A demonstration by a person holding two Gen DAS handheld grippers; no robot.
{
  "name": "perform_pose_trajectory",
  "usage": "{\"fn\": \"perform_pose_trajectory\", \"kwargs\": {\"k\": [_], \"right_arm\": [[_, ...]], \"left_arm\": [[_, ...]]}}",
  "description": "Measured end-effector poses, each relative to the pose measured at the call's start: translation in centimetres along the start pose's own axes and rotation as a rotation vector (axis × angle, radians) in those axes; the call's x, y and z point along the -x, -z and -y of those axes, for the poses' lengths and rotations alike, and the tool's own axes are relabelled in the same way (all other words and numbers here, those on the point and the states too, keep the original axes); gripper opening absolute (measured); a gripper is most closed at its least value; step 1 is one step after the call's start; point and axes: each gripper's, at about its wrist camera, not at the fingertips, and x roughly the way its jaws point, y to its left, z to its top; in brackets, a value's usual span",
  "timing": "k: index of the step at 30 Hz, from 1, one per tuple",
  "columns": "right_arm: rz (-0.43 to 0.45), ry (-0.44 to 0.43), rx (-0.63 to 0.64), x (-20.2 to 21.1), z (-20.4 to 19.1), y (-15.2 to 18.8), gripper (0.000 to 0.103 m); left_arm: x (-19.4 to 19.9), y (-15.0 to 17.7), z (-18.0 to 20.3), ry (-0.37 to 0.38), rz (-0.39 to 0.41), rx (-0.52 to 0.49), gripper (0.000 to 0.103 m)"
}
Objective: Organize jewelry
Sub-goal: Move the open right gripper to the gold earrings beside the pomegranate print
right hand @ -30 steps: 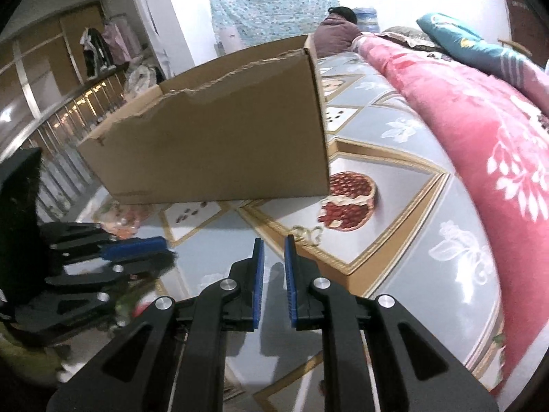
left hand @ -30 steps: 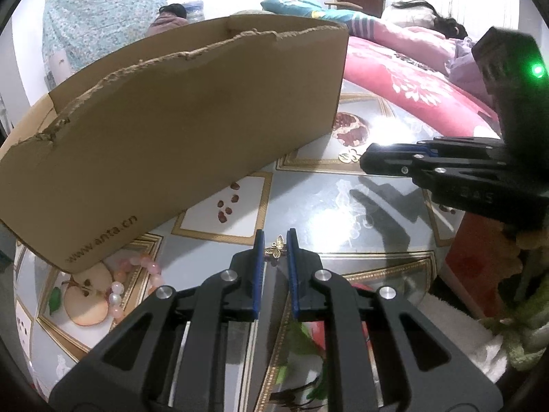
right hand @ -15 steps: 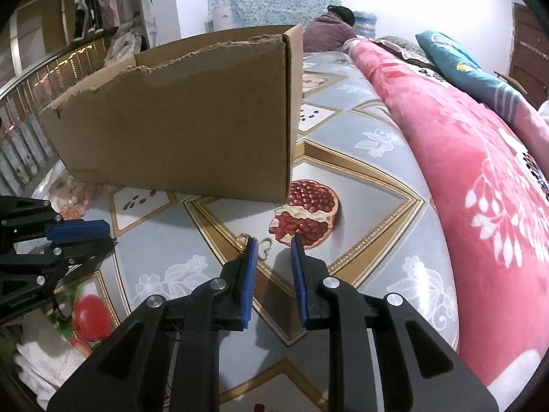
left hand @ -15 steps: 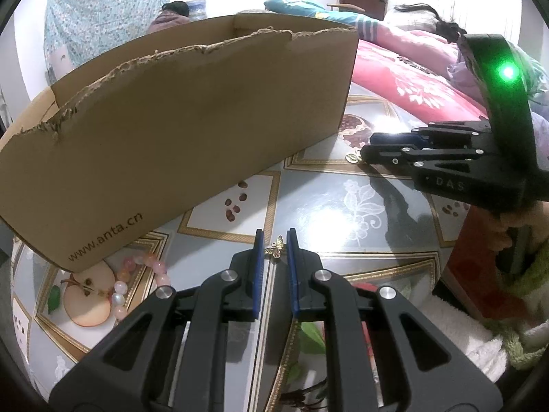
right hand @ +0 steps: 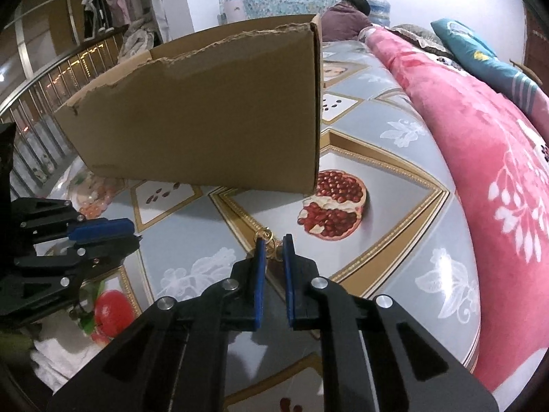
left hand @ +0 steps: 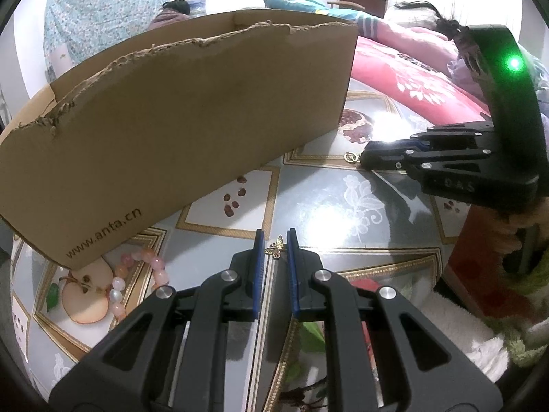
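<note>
My left gripper (left hand: pixel 274 245) is shut on a small gold butterfly charm (left hand: pixel 275 250), held at its tips just above the patterned tablecloth (left hand: pixel 343 213). My right gripper (right hand: pixel 272 245) reaches down to the cloth beside the pomegranate print. Its jaws are closing, with a gold ring-shaped piece (right hand: pixel 267 237) pinched between the blue pads. In the left wrist view that piece (left hand: pixel 351 157) sticks out past the right gripper (left hand: pixel 364 155). A torn brown cardboard box (left hand: pixel 192 120) stands open-topped behind both. A pink and white bead bracelet (left hand: pixel 137 274) lies at its near left corner.
A pink flowered blanket (right hand: pixel 497 171) borders the table's right side, and a person lies beyond it (left hand: pixel 429 31). A white towel (left hand: pixel 463 336) sits at the near right edge. A hand (left hand: pixel 521 230) grips the right tool. The left gripper (right hand: pixel 135 232) shows at left.
My right gripper moved forward and down to the gold piece by the pomegranate print, opened a little, then closed around it. The left gripper stayed put with the butterfly charm.
</note>
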Motion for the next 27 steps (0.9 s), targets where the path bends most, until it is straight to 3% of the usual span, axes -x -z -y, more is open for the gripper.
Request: {"fn": "perform_pose_trajectory", "kwargs": {"k": [6, 16, 24, 27], "right_arm": [[-0.009, 0.009, -0.055, 0.6, 0.2, 0.7, 0.006], [-0.027, -0.109, -0.035, 0.7, -2.2, 1.6, 0.006], [0.017, -0.007, -0.014, 1.1, -0.4, 0.5, 0.007], [0.018, 0.011, -0.018, 0.5, 0.7, -0.1, 0.013]], "left_arm": [[0.2, 0.3, 0.1, -0.008, 0.000, -0.004, 0.012], [0.4, 0.5, 0.1, -0.016, 0.000, 0.000, 0.012], [0.5, 0.5, 0.0, -0.020, -0.002, -0.003, 0.012], [0.3, 0.4, 0.1, -0.019, -0.001, -0.001, 0.012]]}}
